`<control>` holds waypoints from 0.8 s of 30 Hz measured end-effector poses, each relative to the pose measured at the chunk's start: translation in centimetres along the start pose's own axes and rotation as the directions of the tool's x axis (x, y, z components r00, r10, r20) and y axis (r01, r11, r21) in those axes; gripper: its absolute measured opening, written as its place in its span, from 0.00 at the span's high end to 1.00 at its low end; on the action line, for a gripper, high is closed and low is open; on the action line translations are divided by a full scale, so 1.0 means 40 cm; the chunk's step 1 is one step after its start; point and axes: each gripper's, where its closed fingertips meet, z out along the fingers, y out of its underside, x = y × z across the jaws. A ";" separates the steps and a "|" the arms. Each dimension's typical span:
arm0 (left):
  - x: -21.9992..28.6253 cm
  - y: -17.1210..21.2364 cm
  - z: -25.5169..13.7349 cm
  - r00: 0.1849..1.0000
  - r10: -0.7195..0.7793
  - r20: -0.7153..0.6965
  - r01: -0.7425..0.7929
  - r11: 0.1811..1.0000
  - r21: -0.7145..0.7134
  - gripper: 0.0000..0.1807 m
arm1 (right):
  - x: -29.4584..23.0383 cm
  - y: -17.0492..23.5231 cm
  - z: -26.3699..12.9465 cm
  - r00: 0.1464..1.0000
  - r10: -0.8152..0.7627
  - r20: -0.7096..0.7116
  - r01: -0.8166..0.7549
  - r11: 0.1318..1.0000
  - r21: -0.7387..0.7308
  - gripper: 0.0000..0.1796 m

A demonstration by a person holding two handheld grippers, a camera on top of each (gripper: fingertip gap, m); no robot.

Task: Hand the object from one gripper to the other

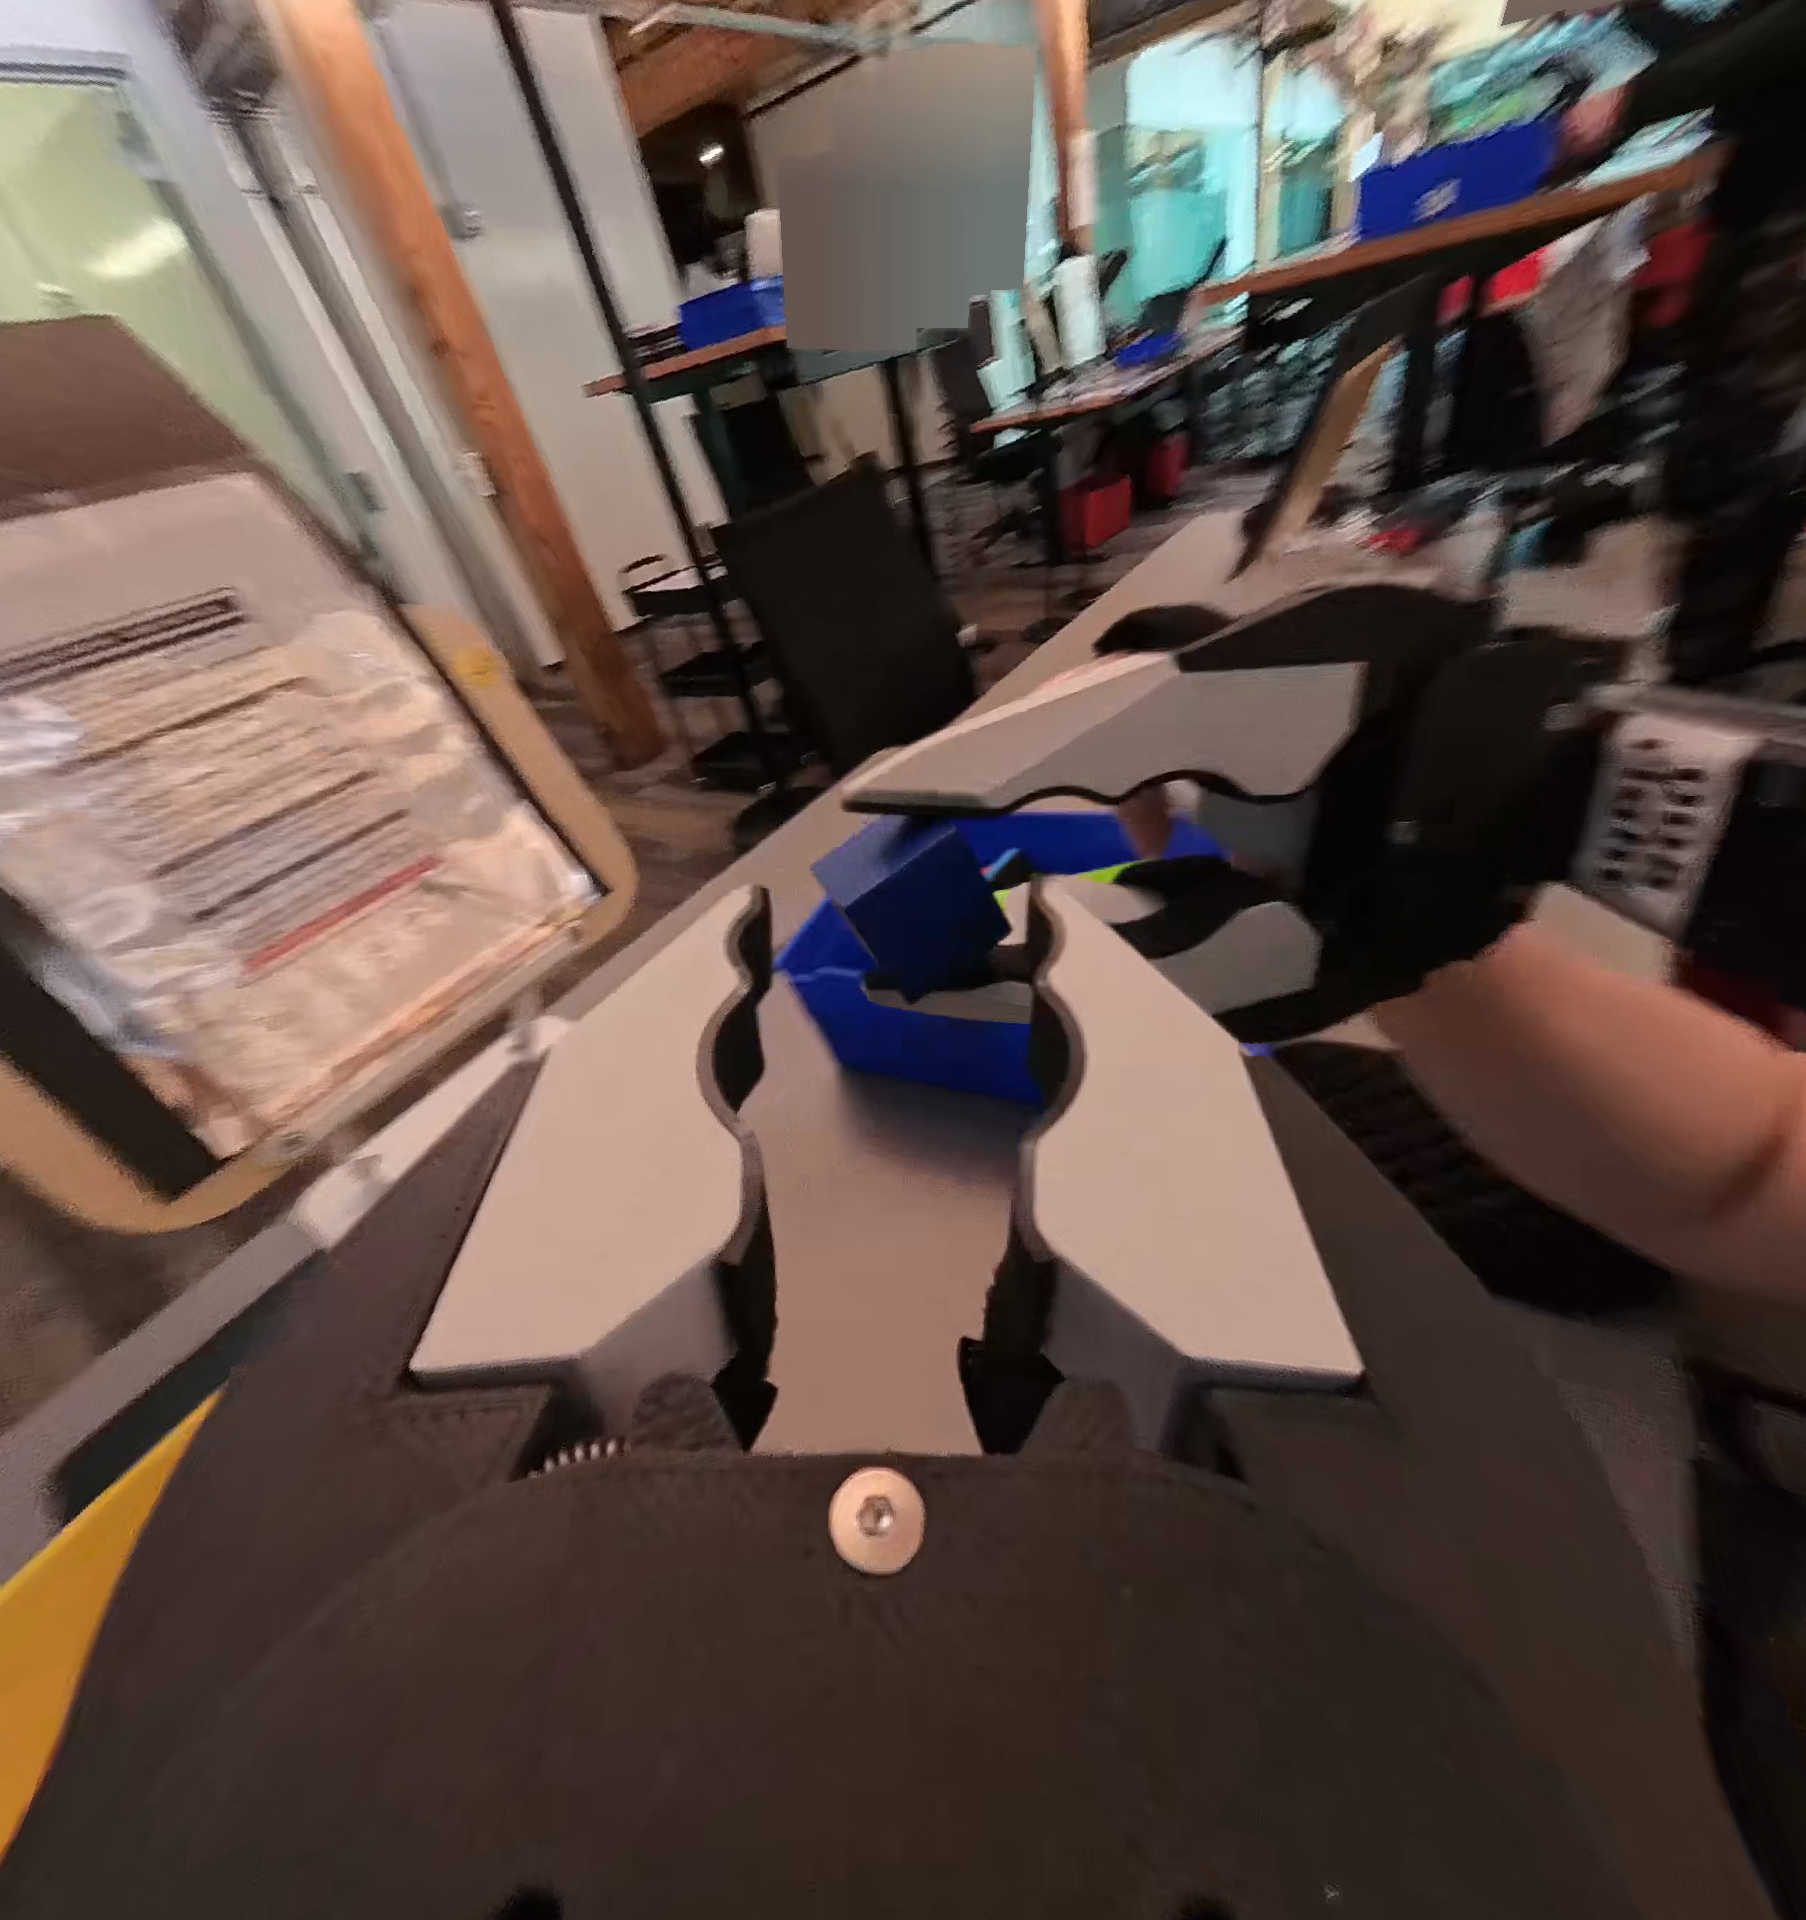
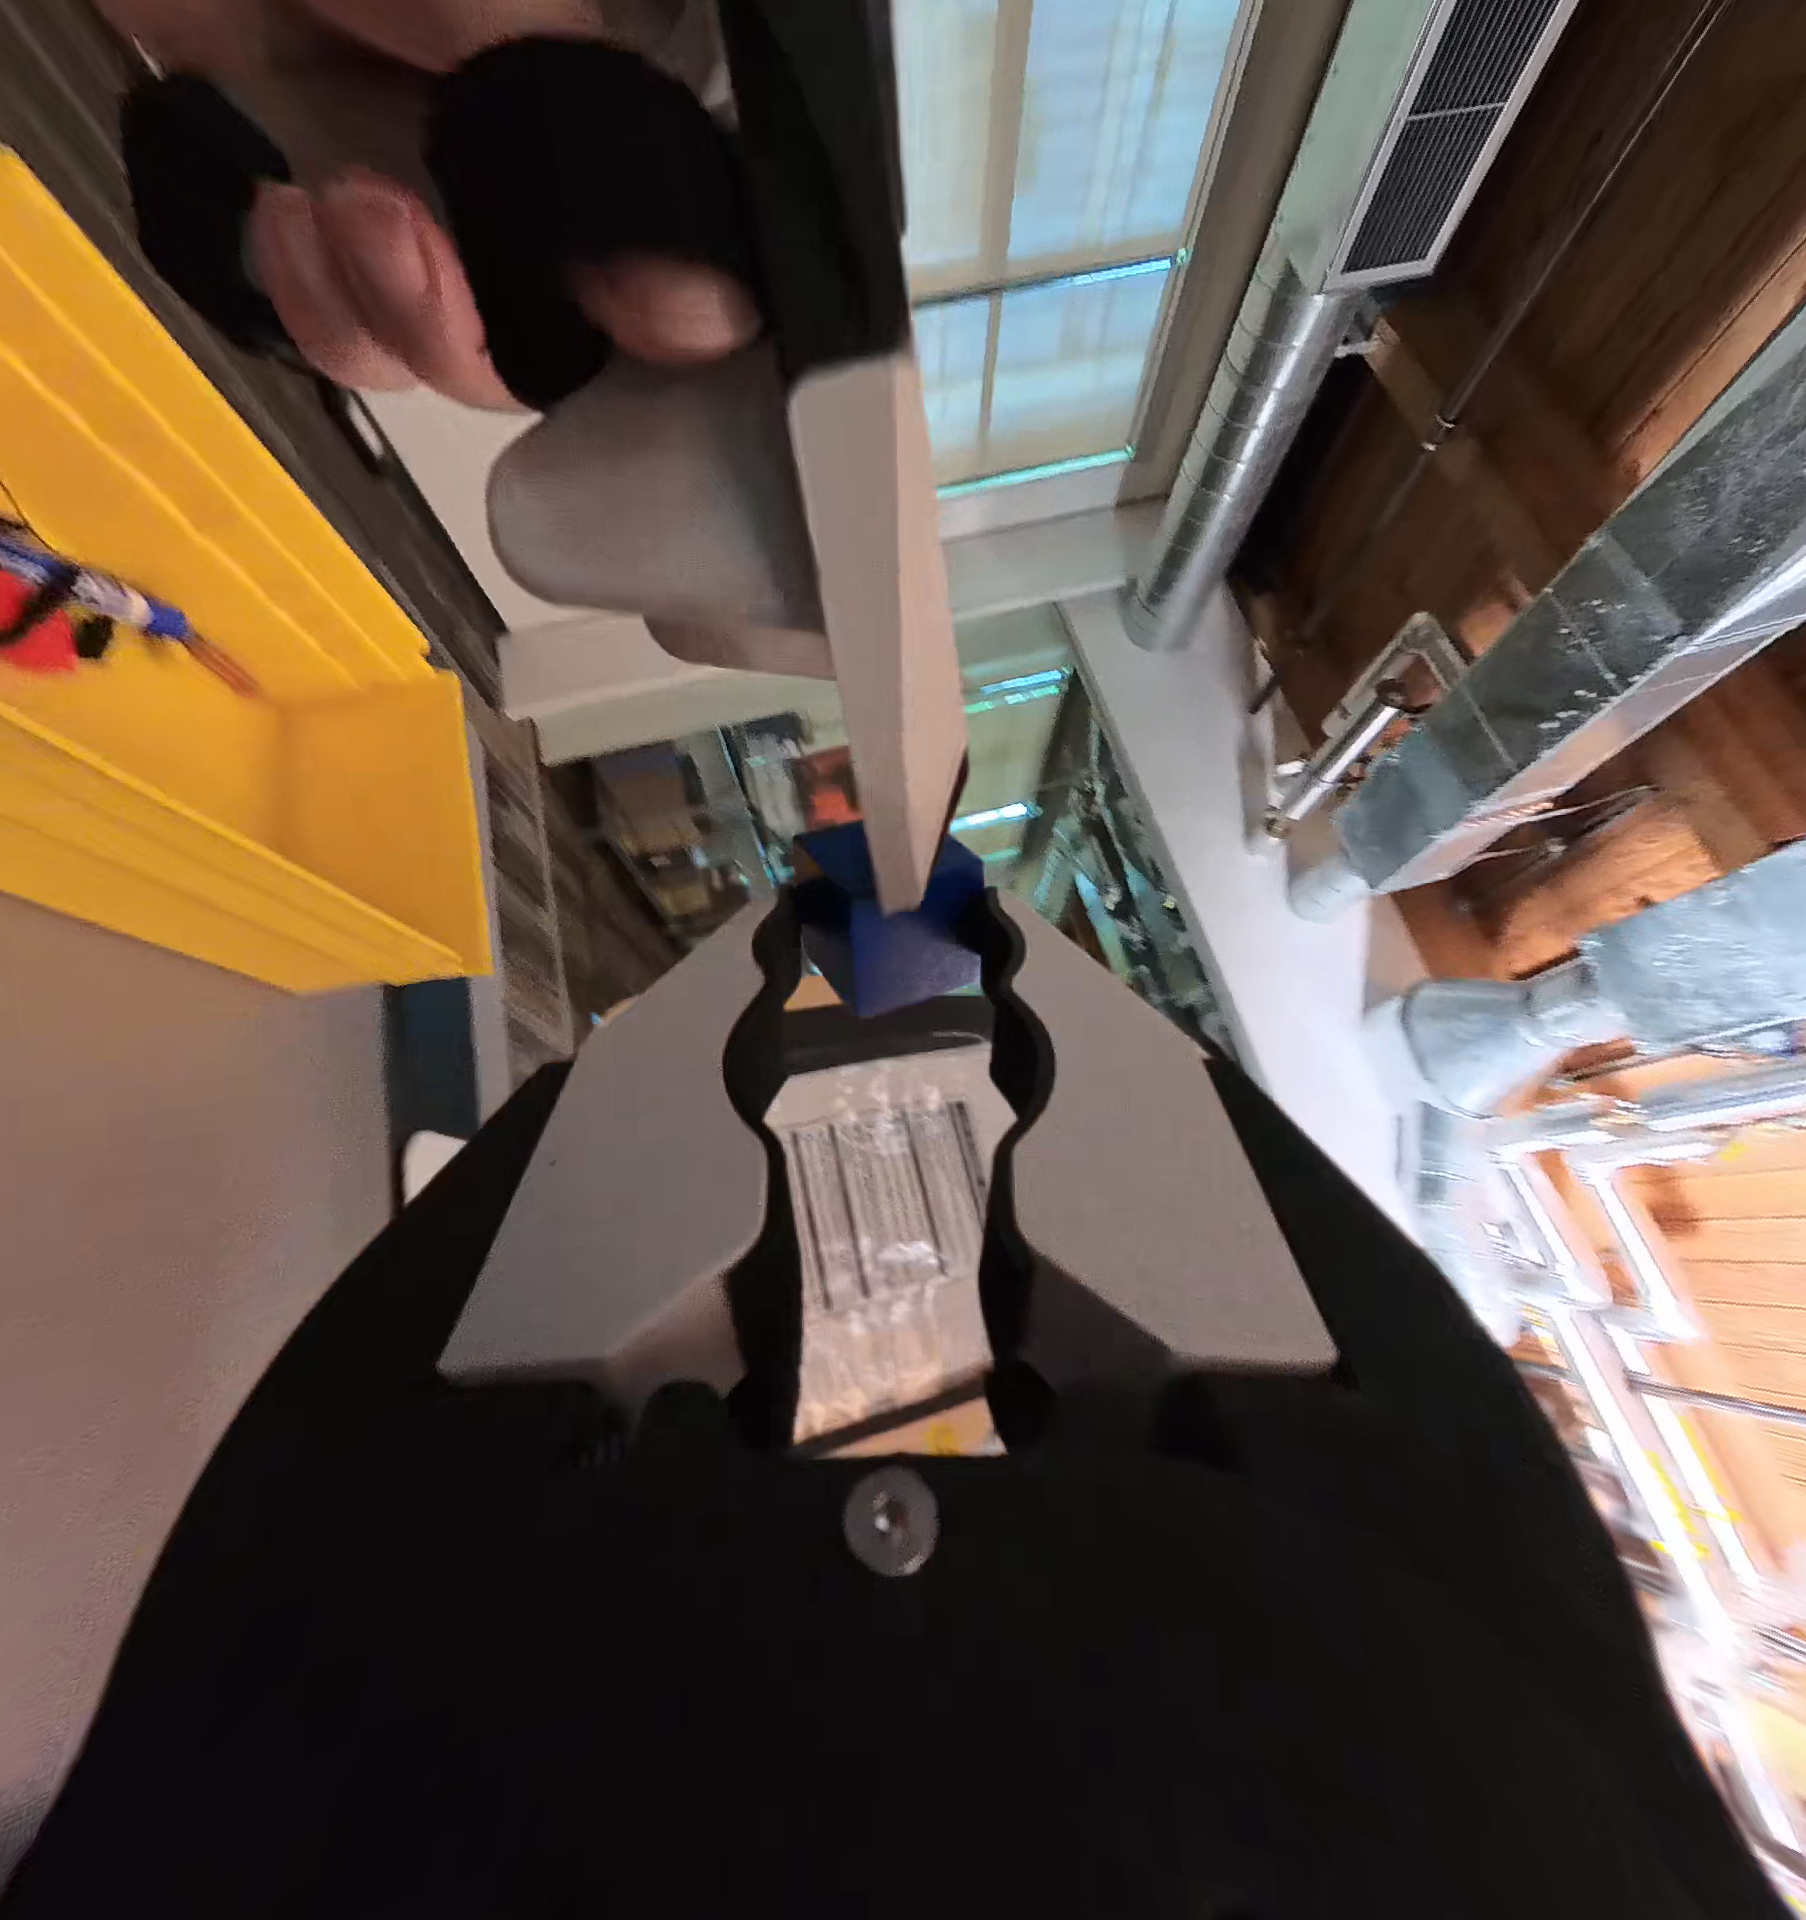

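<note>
Two grippers meet at one dark blue block [image 1: 909, 906] held in the air above a blue bin [image 1: 920, 1029] on the grey table [image 1: 868, 1164]. Seen from the left wrist, the right gripper [image 1: 878, 904] comes in from the side and clamps the block top and bottom, while the left gripper [image 1: 899, 925] has its fingers spread at middling width on either side of it. Whether the left fingertips [image 2: 904, 831] press the block I cannot tell; a yellow bin [image 2: 255, 769] sits nearby
</note>
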 end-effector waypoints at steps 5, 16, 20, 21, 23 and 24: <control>-0.041 0.053 0.023 0.957 0.208 0.201 -0.177 0.971 -0.163 0.76 | -0.019 0.031 0.027 0.987 -0.161 -0.021 0.157 0.978 -0.137 0.81; -0.018 -0.022 -0.014 0.994 0.112 -0.003 -0.111 0.992 0.067 0.81 | 0.048 0.008 -0.007 0.994 0.036 -0.105 -0.034 0.999 0.027 0.75; 0.047 -0.109 -0.091 0.930 0.033 -0.367 0.097 0.940 0.328 0.81 | 0.075 -0.062 -0.056 0.873 0.474 0.119 -0.484 0.803 0.349 0.78; 0.046 -0.119 -0.104 0.920 0.053 -0.388 0.106 0.920 0.376 0.81 | 0.082 -0.080 -0.068 0.763 0.591 0.261 -0.644 0.661 0.385 0.79; 0.043 -0.118 -0.114 0.915 0.120 -0.385 0.064 0.900 0.432 0.81 | 0.099 -0.109 -0.087 0.420 0.708 0.568 -0.906 0.294 0.303 0.80; 0.043 -0.109 -0.112 0.915 0.158 -0.373 0.026 0.896 0.443 0.81 | 0.103 -0.113 -0.087 0.224 0.706 0.672 -0.974 0.131 0.188 0.79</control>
